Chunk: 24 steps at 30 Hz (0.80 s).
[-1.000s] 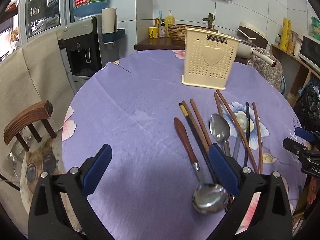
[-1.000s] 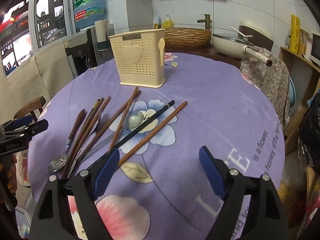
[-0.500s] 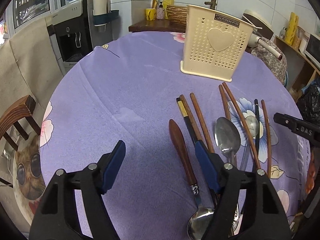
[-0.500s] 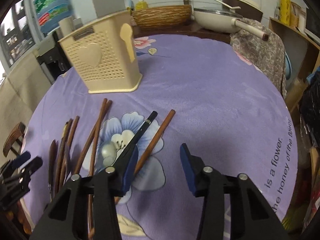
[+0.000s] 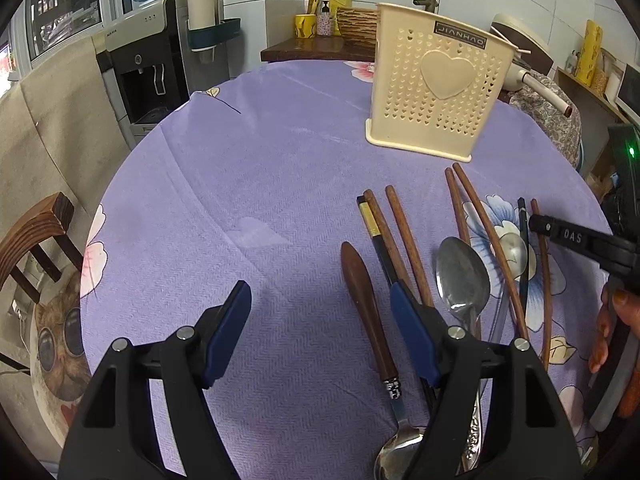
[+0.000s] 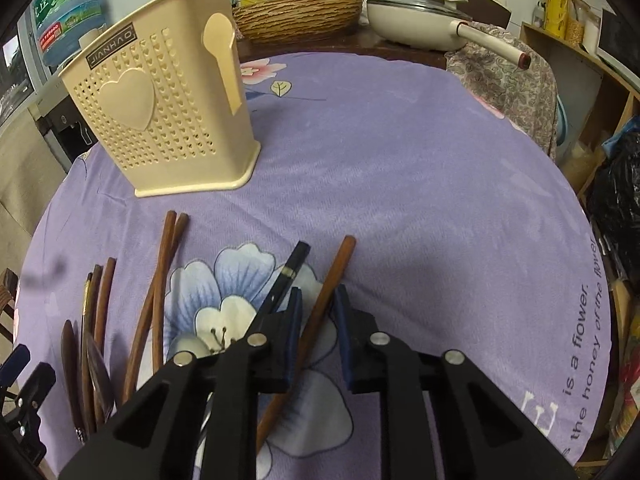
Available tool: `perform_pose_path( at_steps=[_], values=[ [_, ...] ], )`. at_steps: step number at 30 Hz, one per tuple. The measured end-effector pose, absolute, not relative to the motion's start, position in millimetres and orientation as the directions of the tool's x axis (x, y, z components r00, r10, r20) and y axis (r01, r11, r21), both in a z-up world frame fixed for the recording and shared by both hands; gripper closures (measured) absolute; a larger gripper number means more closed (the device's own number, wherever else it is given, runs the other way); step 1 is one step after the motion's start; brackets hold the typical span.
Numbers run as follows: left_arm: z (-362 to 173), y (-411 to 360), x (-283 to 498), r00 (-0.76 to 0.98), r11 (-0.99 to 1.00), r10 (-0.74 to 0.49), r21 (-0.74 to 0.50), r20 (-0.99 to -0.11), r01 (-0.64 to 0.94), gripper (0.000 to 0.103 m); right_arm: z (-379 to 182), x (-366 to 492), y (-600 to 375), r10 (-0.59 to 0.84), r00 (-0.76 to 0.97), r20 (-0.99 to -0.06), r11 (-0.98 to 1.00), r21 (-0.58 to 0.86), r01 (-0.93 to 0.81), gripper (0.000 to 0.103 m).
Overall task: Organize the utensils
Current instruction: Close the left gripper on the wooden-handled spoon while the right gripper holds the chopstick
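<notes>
A cream perforated utensil holder point(image 5: 434, 84) stands upright on the purple tablecloth; it also shows in the right wrist view point(image 6: 160, 104). Several wooden chopsticks and spoons lie in front of it. My right gripper point(image 6: 316, 300) is low over the cloth, its jaws narrowed around a brown chopstick point(image 6: 332, 276) with small gaps on both sides. A black chopstick point(image 6: 286, 276) lies just left of it. My left gripper point(image 5: 320, 304) is open and empty above the cloth, beside a wooden-handled spoon point(image 5: 366, 312) and a steel spoon point(image 5: 462, 276).
The round table's edge point(image 6: 580, 216) curves off at right, with a patterned chair cover point(image 6: 508, 76) behind it. A water dispenser point(image 5: 152, 64) and a wooden chair point(image 5: 32, 240) stand at the left. A pan point(image 6: 424, 20) and woven basket point(image 6: 298, 16) sit on the counter behind.
My right gripper has moved forward and down onto the brown chopstick and its jaws have narrowed around it. My left gripper has moved forward a little and stays open.
</notes>
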<state>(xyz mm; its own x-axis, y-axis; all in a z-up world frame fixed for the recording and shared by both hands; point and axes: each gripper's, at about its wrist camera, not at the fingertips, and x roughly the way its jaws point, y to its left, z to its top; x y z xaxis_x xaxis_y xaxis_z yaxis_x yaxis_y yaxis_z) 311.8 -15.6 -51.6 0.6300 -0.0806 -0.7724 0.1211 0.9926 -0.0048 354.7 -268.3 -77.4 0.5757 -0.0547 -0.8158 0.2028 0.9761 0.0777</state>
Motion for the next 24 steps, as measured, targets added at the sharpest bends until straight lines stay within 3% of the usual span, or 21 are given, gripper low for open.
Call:
perform_pose_path(
  at_steps=[10, 15, 22, 24],
  values=[
    [-60, -26, 317, 0.601, 0.992, -0.059, 0.021, -0.797, 0.125, 0.033, -77, 386, -276, 0.044, 0.576, -0.817, 0.984, 0.133, 0.114, 0.091],
    [-68, -26, 326, 0.558, 0.994, -0.077, -0.017, -0.826, 0.112, 0.052, -77, 384, -276, 0.080, 0.569, -0.818, 0.986, 0.150, 0.078, 0.092],
    [-71, -39, 346, 0.553, 0.994, -0.045, 0.016, -0.832, 0.104, 0.060, -76, 385, -273, 0.094, 0.567, -0.819, 0.987, 0.151, 0.054, 0.092],
    [-70, -39, 351, 0.548, 0.995, -0.049, 0.008, -0.835, 0.100, 0.072, -77, 386, -274, 0.099, 0.568, -0.817, 0.986, 0.156, 0.053, 0.092]
  ],
)
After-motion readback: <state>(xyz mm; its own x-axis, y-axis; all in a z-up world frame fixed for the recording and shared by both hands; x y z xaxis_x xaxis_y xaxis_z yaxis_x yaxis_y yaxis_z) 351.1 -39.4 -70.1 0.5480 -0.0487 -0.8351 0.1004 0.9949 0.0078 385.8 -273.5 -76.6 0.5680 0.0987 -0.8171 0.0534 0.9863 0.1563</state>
